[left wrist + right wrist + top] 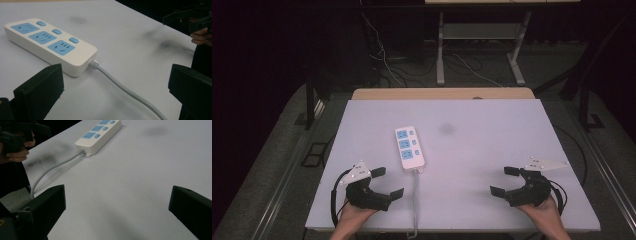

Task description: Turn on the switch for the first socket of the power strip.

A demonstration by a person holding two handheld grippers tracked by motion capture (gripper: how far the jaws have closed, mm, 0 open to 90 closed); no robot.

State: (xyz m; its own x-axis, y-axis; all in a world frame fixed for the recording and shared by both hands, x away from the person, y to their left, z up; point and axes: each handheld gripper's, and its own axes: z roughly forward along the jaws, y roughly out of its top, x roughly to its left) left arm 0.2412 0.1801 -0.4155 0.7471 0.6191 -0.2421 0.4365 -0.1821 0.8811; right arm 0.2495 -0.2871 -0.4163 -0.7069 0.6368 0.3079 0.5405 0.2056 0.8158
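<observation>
The power strip point(410, 147) lies left of centre in the high view on the matte pale table point(492, 150), and both the left gripper point(386, 182) at lower left and the right gripper point(503, 181) at lower right rest with jaws wide apart, holding nothing. To take it well, I would bring the left gripper, which is nearer, squarely across the strip's narrow sides, clear of the cord point(415, 200). The strip is smooth white plastic, a rounded oblong with three blue sockets and small blue switches; its grey cord looks round and pliant.
</observation>
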